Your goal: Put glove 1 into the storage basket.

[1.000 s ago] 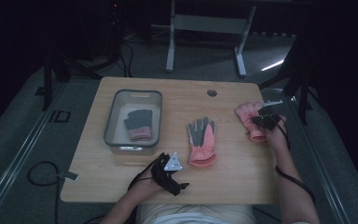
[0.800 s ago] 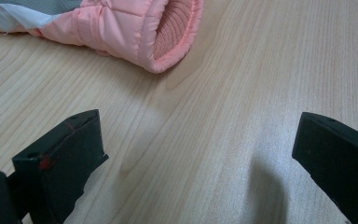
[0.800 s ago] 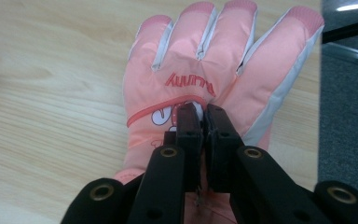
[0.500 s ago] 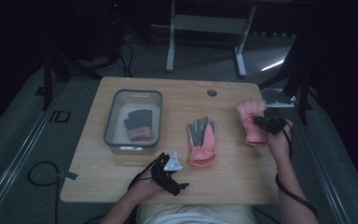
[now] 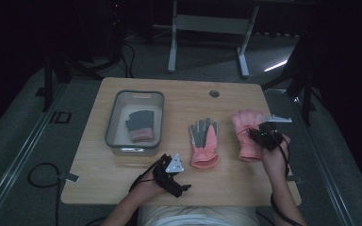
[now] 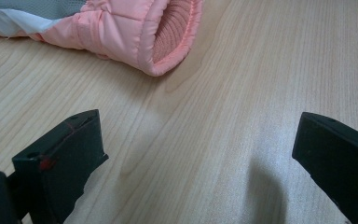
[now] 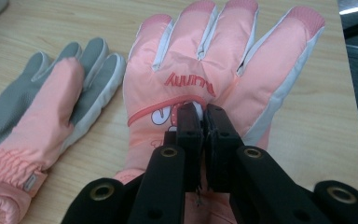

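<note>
Right gripper view: your right gripper fingers pinch the pink glove; left gripper fingers spread, second glove at eleven o'clock.

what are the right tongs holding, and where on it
The right tongs are shut on the pink glove, pinching the fabric on its back, just below the lettering.

Right gripper and its pink glove, now nearer the middle glove.
</note>
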A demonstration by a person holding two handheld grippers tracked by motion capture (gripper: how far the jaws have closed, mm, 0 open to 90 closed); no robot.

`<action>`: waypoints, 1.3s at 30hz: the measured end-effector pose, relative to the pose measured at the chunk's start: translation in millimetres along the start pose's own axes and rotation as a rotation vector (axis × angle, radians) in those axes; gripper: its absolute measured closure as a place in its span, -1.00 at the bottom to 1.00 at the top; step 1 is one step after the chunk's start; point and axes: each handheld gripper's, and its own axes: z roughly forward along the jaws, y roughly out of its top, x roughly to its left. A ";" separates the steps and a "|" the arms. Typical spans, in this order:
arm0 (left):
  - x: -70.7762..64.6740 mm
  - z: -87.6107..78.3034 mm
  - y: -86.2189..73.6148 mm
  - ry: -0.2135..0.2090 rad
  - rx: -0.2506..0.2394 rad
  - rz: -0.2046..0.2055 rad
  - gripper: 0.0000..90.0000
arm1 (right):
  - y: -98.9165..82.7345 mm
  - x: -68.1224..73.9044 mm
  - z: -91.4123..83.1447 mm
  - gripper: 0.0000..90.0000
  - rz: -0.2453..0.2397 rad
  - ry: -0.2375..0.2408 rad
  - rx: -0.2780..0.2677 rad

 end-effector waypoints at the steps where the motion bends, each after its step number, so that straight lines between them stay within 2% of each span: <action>1: -0.1 -0.1 0.0 -0.001 0.001 0.002 -0.96 | -2.6 2.0 0.7 0.90 0.002 -0.005 0.000; 5: -0.6 0.3 -0.1 -0.001 0.002 0.004 -0.96 | -10.9 5.0 7.2 0.90 0.022 0.011 0.007; 12: -0.2 0.0 -0.8 -0.007 -0.001 -0.002 -0.96 | -20.4 4.3 28.0 0.90 0.061 0.000 0.050; 16: -0.7 0.5 -0.5 -0.001 0.003 0.003 -0.96 | -25.3 3.7 39.0 0.90 0.058 0.002 0.078; 23: -0.6 0.6 -0.7 -0.001 0.003 0.002 -0.96 | -28.7 1.6 46.9 0.78 0.046 0.012 0.087; 28: -0.5 0.8 -0.8 -0.003 0.002 0.001 -0.96 | -28.8 2.1 50.1 0.75 0.022 0.017 0.100; 31: 0.3 0.6 -0.7 -0.006 0.003 0.002 -0.96 | -24.9 -0.4 45.8 0.69 0.002 0.031 0.099; 34: -0.2 0.3 -0.7 -0.007 0.002 0.001 -0.96 | -20.1 -3.2 39.5 0.64 -0.062 0.068 0.071; 35: -0.2 0.5 -0.8 -0.007 0.002 0.003 -0.96 | -18.7 -4.4 38.4 0.60 -0.086 0.088 0.067; 39: 0.1 0.0 -0.5 -0.006 0.003 0.003 -0.96 | -14.8 -6.2 34.5 0.51 -0.162 0.121 0.066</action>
